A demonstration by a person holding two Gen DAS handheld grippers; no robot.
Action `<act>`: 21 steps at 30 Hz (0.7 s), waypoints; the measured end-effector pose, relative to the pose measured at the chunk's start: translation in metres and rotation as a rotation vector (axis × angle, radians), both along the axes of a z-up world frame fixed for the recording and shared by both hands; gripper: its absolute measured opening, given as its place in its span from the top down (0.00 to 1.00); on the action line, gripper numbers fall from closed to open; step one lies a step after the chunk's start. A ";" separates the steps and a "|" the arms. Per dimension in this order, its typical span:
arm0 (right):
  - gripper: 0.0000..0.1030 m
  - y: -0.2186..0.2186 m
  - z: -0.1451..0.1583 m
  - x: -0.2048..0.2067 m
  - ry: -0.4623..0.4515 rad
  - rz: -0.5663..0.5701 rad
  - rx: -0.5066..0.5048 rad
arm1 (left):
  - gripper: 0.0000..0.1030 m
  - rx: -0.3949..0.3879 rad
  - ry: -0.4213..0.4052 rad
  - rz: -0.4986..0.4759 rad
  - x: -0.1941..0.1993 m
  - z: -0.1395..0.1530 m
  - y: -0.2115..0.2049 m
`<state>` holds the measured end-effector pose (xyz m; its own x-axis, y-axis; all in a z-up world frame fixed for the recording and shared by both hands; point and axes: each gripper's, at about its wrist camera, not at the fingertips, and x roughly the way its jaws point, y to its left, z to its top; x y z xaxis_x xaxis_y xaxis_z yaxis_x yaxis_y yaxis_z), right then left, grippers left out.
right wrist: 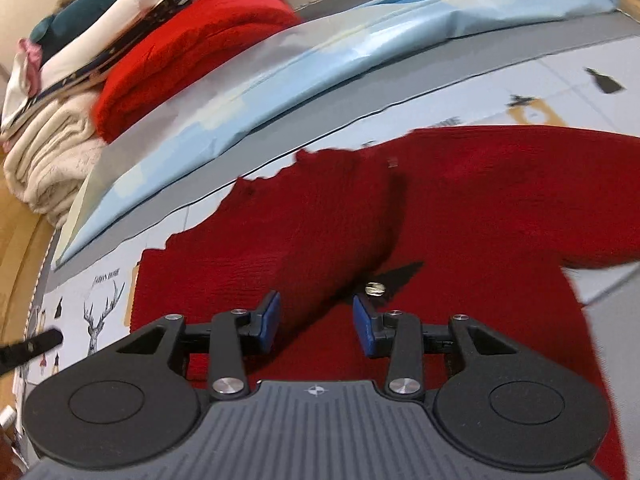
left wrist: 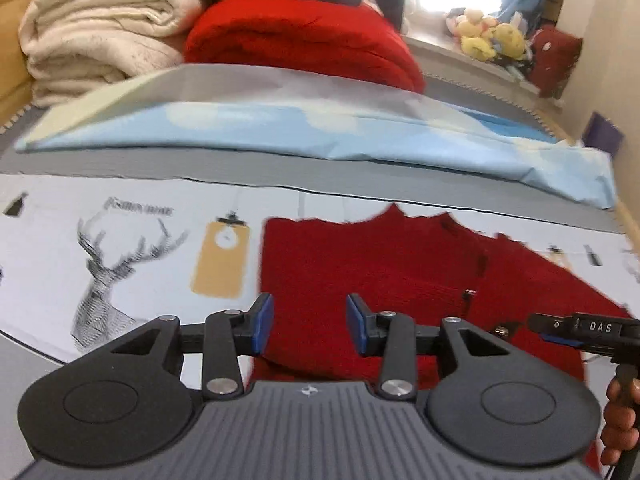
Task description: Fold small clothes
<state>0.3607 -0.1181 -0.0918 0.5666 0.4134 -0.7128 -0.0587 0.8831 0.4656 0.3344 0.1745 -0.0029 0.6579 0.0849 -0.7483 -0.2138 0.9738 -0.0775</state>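
The right gripper [left wrist: 538,326] carries the letters "DAS". Both it and the left gripper [left wrist: 310,326] stand partly open and hold nothing — the red knit garment [left wrist: 360,272] lies flat below them on a deer-printed sheet [left wrist: 120,264], with folded blankets [left wrist: 100,32] behind.

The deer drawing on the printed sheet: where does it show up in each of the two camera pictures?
Left wrist view: the deer drawing is large at centre left, left of the dark red sweater.
Right wrist view: the deer drawing is small near the left edge, again left of the sweater.
Shared landmark: the light blue folded sheet beyond the sweater.
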 end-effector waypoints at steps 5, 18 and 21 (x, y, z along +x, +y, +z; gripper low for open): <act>0.47 0.061 -0.017 0.033 -0.016 0.007 -0.136 | 0.57 -0.068 0.038 -0.006 -0.002 -0.004 0.006; 0.88 0.049 0.012 0.003 -0.327 -0.319 -0.247 | 0.57 -0.104 0.011 0.029 -0.004 0.011 0.031; 0.82 0.017 -0.033 0.014 -0.108 -0.334 -0.193 | 0.57 -0.114 0.020 0.021 -0.004 0.011 0.031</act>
